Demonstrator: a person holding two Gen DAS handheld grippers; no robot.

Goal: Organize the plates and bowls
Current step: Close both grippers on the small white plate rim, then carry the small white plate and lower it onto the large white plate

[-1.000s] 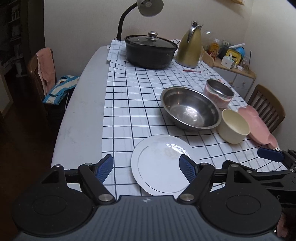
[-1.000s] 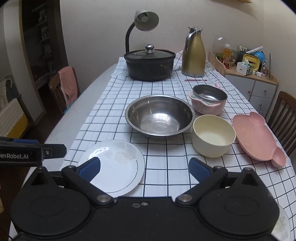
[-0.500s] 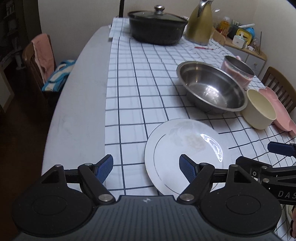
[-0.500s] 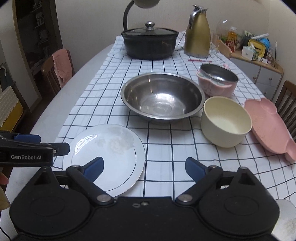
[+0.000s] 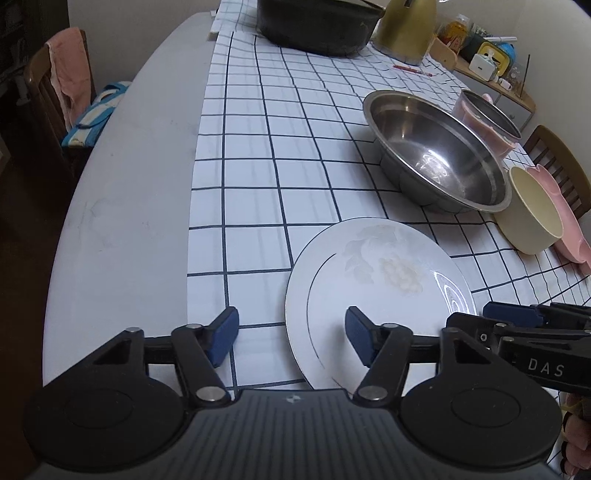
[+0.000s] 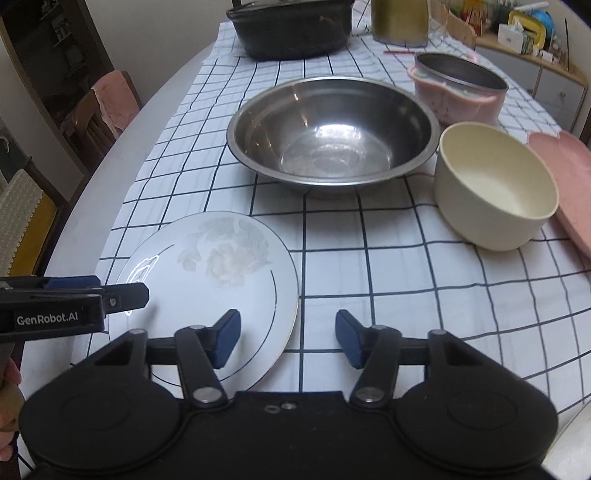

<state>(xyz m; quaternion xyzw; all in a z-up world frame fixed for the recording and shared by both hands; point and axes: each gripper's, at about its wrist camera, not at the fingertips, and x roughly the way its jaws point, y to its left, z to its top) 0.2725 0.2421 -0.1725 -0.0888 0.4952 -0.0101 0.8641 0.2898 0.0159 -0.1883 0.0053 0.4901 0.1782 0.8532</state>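
A white flower-print plate lies flat on the checked cloth near the front edge. My left gripper is open, low over the plate's left rim; its right pad is above the plate. My right gripper is open, straddling the plate's right rim. Behind stand a large steel bowl, a cream bowl, a pink pot with steel insert and a pink animal-shaped plate.
A black lidded pot and a gold kettle stand at the far end. Bare table lies left of the cloth. Chairs stand on the left and right. A white dish edge shows at bottom right.
Both grippers have moved forward and down toward the white plate, which now lies between and under their open fingers. The dishes have not moved.
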